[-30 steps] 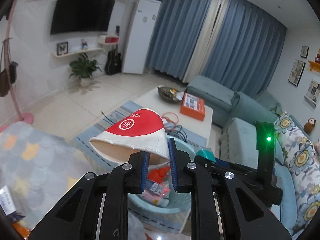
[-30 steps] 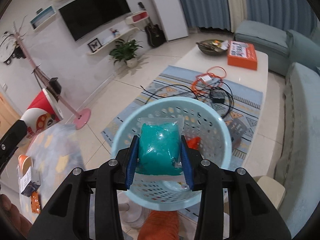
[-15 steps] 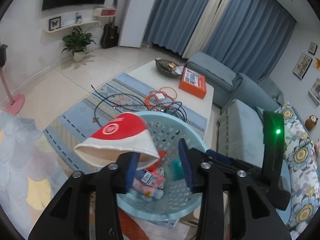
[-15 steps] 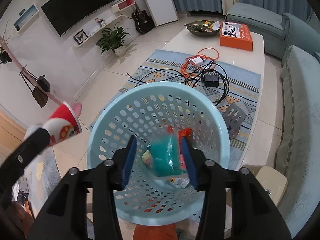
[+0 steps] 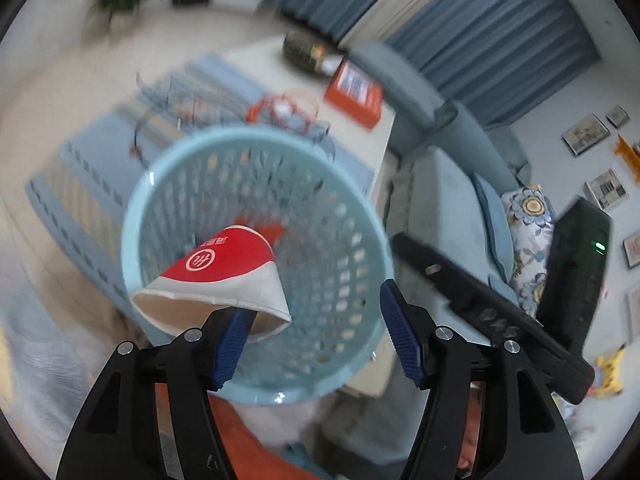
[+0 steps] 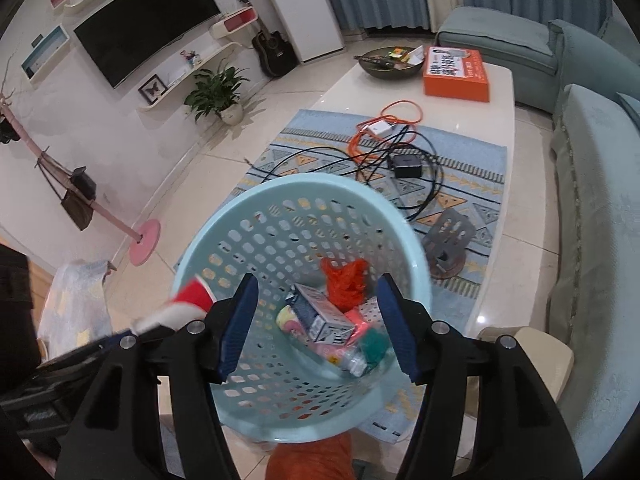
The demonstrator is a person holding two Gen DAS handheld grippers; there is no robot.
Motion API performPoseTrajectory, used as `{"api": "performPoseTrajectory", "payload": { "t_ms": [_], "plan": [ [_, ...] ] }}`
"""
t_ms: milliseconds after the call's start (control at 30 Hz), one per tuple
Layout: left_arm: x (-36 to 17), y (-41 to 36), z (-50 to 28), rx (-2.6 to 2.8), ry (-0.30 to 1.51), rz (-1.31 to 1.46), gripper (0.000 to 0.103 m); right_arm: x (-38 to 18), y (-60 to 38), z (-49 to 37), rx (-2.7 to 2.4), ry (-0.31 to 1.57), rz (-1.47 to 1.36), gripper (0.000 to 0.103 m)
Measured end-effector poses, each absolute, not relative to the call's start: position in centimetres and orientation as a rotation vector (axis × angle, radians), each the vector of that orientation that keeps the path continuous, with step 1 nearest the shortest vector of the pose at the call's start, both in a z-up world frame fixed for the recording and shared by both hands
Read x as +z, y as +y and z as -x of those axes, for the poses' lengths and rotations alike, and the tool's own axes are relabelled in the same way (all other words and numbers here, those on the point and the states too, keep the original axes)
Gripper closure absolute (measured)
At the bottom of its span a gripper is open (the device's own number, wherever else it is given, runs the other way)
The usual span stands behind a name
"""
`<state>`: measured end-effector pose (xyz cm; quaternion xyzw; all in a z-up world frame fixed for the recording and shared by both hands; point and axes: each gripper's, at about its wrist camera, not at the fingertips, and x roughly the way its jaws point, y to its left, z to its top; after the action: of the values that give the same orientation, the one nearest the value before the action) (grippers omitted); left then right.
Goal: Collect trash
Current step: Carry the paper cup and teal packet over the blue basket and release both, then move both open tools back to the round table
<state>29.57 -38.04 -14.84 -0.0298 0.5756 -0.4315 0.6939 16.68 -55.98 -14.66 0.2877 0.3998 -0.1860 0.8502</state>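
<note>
A light blue perforated basket (image 5: 240, 133) fills the middle of both views. My left gripper (image 5: 316, 312) hovers over it and its jaws are opening. A red and white paper cup (image 5: 224, 276) leans against the left finger pad (image 5: 230, 344) only, its mouth toward me, above the basket's near rim. My right gripper (image 6: 316, 292) is above the basket (image 6: 312, 179), its jaws also opening, with nothing between them. A teal bag (image 6: 376, 344) lies at the bottom among an orange bag (image 6: 344, 280) and a small carton (image 6: 320, 316). The cup (image 6: 188, 300) shows at the basket's left edge.
Beyond the basket stands a low white table (image 6: 472, 128) with an orange box (image 6: 456, 72), a dark bowl (image 6: 388, 64) and tangled cables (image 6: 392, 148). A patterned rug lies under it. A teal sofa (image 6: 592, 200) runs along the right, a coat stand (image 6: 144, 236) at the left.
The right gripper opened and the teal bag dropped into the basket. The left gripper came down over the basket and widened, so the cup is no longer pinched.
</note>
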Motion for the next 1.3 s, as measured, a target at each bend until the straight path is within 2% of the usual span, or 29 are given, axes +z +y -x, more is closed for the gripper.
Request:
{"api": "performPoseTrajectory", "payload": {
  "t_ms": [67, 300, 500, 700, 867, 1300],
  "plan": [
    [-16.3, -38.4, -30.1, -0.910, 1.366, 0.057, 0.041, -14.9, -56.6, -16.3, -0.398, 0.840, -0.630, 0.045],
    [-18.6, -38.9, -29.5, -0.874, 1.477, -0.013, 0.041, -15.3, -57.5, -15.5, -0.408, 0.840, -0.652, 0.045],
    [-17.1, -38.3, -28.5, -0.884, 1.419, -0.055, 0.041, -14.9, -57.1, -15.2, -0.391, 0.827, -0.651, 0.045],
    [-14.9, -38.0, -29.0, -0.886, 1.334, -0.060, 0.031, -13.8, -55.9, -15.0, -0.376, 0.811, -0.637, 0.045],
    [-15.4, -36.4, -29.5, -0.825, 1.408, -0.029, 0.034, -13.0, -55.3, -14.8, -0.379, 0.800, -0.625, 0.045],
    [-10.8, -34.5, -27.8, -0.946, 1.223, 0.071, 0.033, -11.6, -53.2, -14.9, -0.335, 0.791, -0.585, 0.045]
  ]
}}
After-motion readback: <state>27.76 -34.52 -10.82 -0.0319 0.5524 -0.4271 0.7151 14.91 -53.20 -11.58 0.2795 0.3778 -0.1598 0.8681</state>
